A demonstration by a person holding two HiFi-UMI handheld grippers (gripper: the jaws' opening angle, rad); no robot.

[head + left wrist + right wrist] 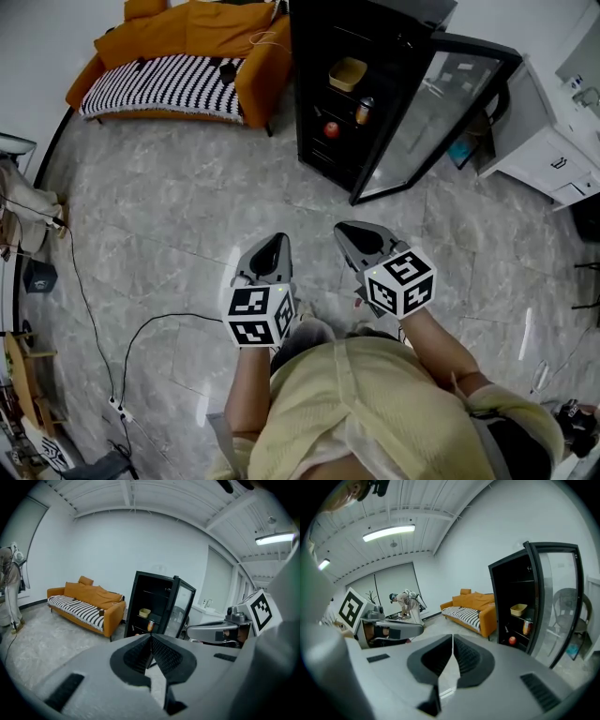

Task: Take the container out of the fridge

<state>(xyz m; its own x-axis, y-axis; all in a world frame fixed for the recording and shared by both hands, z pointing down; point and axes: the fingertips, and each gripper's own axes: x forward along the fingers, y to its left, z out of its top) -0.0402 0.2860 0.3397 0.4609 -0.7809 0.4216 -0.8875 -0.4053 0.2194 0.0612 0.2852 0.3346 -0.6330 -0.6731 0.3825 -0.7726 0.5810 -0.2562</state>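
Note:
A black fridge (352,94) stands across the floor with its glass door (436,117) swung open to the right. A pale yellow container (348,73) sits on an upper shelf; it also shows as the container (145,613) and the container (519,609) in the gripper views. Below it stand a can (365,111) and a red apple (331,129). My left gripper (274,246) and right gripper (354,232) hover side by side over the floor, well short of the fridge, both shut and holding nothing.
An orange sofa (183,56) with a striped cover stands left of the fridge. White cabinets (548,150) are to the right. A black cable (103,328) runs over the grey floor at left. A person (407,604) in white bends over in the far background.

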